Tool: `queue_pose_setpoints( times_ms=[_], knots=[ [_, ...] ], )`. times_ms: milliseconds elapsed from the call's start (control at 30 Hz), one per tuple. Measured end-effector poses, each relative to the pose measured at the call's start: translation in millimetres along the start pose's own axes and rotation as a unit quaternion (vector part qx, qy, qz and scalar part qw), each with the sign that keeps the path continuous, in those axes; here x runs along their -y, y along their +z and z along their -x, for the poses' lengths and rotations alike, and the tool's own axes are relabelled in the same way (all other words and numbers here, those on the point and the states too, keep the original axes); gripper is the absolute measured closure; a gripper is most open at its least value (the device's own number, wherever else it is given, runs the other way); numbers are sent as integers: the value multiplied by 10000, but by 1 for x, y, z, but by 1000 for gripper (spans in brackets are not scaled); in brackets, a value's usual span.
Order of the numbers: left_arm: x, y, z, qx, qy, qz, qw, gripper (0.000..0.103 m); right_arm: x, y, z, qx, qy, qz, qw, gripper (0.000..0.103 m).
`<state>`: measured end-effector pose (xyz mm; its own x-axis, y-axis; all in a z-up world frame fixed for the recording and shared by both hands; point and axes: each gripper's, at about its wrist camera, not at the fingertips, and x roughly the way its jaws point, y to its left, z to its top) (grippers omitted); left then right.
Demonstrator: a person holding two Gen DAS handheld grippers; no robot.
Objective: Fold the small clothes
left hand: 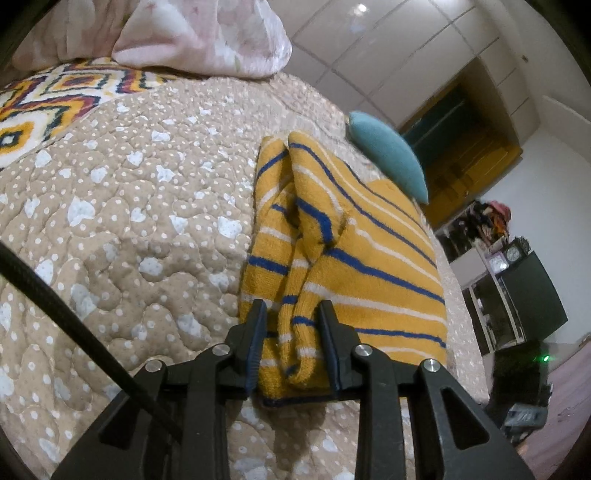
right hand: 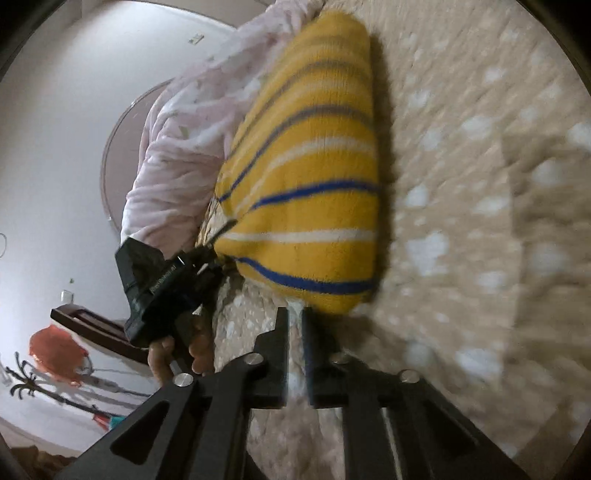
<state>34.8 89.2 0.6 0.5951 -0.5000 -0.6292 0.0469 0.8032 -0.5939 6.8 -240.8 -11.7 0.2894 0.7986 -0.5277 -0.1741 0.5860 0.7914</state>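
A small yellow knit garment (left hand: pixel 347 251) with blue and white stripes lies folded on the beige dotted quilt (left hand: pixel 129 206). My left gripper (left hand: pixel 293 310) has its jaws on either side of a bunched fold at the garment's near edge and grips it. In the right wrist view the same garment (right hand: pixel 306 177) lies ahead, blurred. My right gripper (right hand: pixel 295 314) sits just short of its near edge, jaws nearly together with a thin gap, nothing between them. The left gripper (right hand: pixel 207 258) shows there too, held by a hand at the garment's left edge.
A pink floral pillow (left hand: pixel 199 33) and a patterned blanket (left hand: pixel 55 99) lie at the far side of the bed. A teal cushion (left hand: pixel 388 151) sits beyond the garment near the bed's edge. Shelves and a dark cabinet (left hand: pixel 517 295) stand past the bed on the right.
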Motion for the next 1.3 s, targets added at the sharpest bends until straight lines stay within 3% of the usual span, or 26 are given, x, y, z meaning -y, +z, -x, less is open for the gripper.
queue_pose_setpoints(
  times_ms=[100, 133, 167, 233, 267, 300, 367, 467, 533, 600, 633, 667, 733, 867, 900, 933, 967, 1000, 1033, 1133, 1200, 1300],
  knots=[
    [13, 10, 12, -140, 113, -7, 9998, 57, -5, 17, 19, 196, -26, 165, 9997, 68],
    [18, 14, 20, -7, 150, -60, 9999, 43, -6, 26, 25, 364, -291, 285, 9985, 50],
    [21, 18, 26, 176, 199, -125, 9996, 36, -7, 32, 28, 478, -445, 359, 9972, 36],
    [25, 28, 38, 574, 352, -265, 9974, 27, -2, 52, 28, 724, -590, 390, 9949, 35],
    [25, 33, 38, 654, 404, -286, 9966, 20, 1, 59, 26, 793, -583, 334, 9946, 35],
    [24, 38, 36, 681, 447, -304, 9962, 19, 5, 67, 22, 829, -564, 270, 9946, 35],
    [23, 50, 19, 420, 431, -430, 9973, 18, 14, 88, 5, 771, -465, 154, 9958, 35],
    [13, 58, -28, -340, 530, -457, 9970, 18, 16, 113, -38, 494, -390, 130, 9979, 35],
    [8, 59, -37, -382, 366, -235, 9983, 17, 14, 121, -56, 552, -456, 165, 9973, 34],
    [14, 61, -40, -524, 86, -141, 9985, 50, 14, 126, -60, 530, -346, 87, 9980, 39],
    [20, 63, -43, -682, -127, 17, 9976, 60, 15, 127, -59, 491, -266, 24, 9984, 49],
    [27, 64, -42, -650, -59, 13, 9979, 61, 15, 129, -53, 468, -176, -32, 9987, 56],
    [47, 66, -38, -615, -124, -179, 9979, 65, 9, 130, -33, 587, -39, -1, 9983, 60],
    [75, 70, -38, -574, -346, -187, 9976, 64, -4, 130, 16, 1079, -153, 274, 9937, 60],
    [77, 70, -43, -607, -274, -127, 9977, 64, -5, 130, 23, 1138, -340, 329, 9924, 58],
    [77, 68, -51, -656, -39, -106, 9978, 63, -2, 130, 27, 1155, -658, 377, 9904, 50],
    [76, 65, -60, -682, 394, -179, 9967, 61, 1, 129, 27, 1074, -1052, 401, 9878, 47],
    [73, 62, -66, -676, 752, -317, 9944, 54, 5, 128, 25, 965, -1303, 395, 9860, 47],
    [70, 58, -68, -644, 856, -413, 9934, 41, 9, 123, 25, 854, -1583, 391, 9829, 47],
    [60, 50, -50, -543, 904, -372, 9937, 38, 2, 106, 53, 1259, -1519, 561, 9787, 47],
    [60, 45, -35, -466, 1171, -510, 9907, 38, -11, 100, 66, 1516, -1450, 734, 9750, 47],
    [60, 28, -5, -214, 1548, -817, 9843, 36, -38, 95, 73, 1616, -1018, 994, 9766, 47]
  ],
)
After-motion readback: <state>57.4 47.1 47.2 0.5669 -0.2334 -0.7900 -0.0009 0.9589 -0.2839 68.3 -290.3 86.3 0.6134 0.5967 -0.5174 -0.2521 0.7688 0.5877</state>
